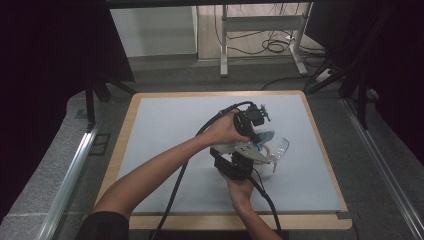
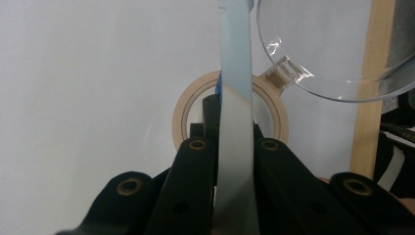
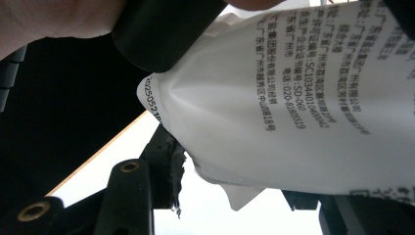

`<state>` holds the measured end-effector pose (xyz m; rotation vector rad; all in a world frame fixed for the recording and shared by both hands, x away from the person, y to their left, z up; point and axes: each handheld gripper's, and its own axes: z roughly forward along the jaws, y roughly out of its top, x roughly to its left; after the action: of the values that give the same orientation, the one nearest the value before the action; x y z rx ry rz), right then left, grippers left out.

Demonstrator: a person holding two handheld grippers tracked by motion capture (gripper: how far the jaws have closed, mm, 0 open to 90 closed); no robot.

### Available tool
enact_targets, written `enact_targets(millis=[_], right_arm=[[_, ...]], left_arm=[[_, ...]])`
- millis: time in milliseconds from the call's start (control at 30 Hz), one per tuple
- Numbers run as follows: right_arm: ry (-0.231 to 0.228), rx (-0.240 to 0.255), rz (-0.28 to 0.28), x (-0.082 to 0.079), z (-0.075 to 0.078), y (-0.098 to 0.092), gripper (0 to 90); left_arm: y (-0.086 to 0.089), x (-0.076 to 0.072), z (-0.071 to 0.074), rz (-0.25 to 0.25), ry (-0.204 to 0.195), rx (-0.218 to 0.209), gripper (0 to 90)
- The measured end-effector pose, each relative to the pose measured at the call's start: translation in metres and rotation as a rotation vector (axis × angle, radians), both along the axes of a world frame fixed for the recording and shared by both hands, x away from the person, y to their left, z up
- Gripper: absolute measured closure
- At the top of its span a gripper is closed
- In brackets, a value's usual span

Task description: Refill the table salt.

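The high view looks forward and down from above the person's side onto the pale grey mat on the wooden table, from well back. The left gripper view looks along its black jaws, very near a flat white-and-blue pouch; the right gripper view meets the same pouch's printed face closer still

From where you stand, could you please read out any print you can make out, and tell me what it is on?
"SC10344010400042", on the white pouch.
"020-81808519", same pouch.
"SD-060", same pouch.
"2025052…", along the pouch's edge, cut off.
The Chinese lines beside them are too small to read reliably.
The tape roll and clear cup bear no print.
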<state>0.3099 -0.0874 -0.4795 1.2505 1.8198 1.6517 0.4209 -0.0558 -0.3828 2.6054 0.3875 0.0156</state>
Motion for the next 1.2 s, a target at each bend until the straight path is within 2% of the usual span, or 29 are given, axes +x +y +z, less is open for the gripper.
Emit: enact_targets(millis=[1200], right_arm=[[-0.008, 0.026, -0.02, -0.0004, 0.0013, 0.0, 51.3]], left_arm=[[-0.0035, -0.0013, 0.0024, -0.011, -0.008, 0.011, 90.0]])
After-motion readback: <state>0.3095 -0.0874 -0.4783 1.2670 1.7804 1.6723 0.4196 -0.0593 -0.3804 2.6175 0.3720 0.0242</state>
